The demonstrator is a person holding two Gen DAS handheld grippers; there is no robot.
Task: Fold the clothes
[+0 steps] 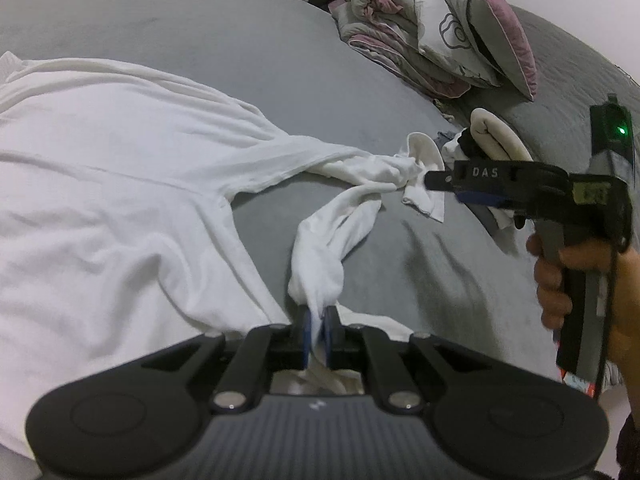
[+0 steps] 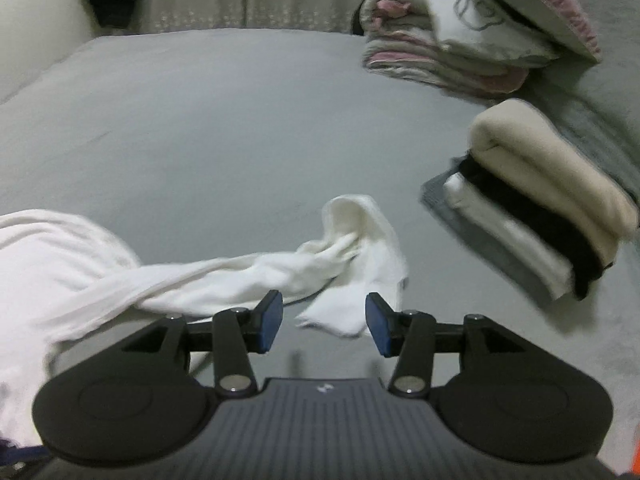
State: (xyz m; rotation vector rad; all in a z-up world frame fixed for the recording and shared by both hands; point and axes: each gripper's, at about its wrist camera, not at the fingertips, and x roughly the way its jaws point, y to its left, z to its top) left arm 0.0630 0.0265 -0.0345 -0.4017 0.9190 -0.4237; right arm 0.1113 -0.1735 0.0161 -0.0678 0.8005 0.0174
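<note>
Your white long-sleeve shirt (image 1: 100,184) lies spread on the grey bed (image 1: 248,64) w/ one sleeve twisted: keep left gripper (image 1: 318,328) clamped on it, bring right gripper (image 2: 324,326), fingers apart & empty, onto cuff (image 2: 360,236) near the folded stack (image 2: 536,208), then pull straight.

White long-sleeved garment (image 1: 100,184): you have it spread flat on the grey bed, body lying left; one sleeve (image 1: 360,172) trails right, crumpled, its cuff (image 2: 360,240) turned open and rumpled.
</note>
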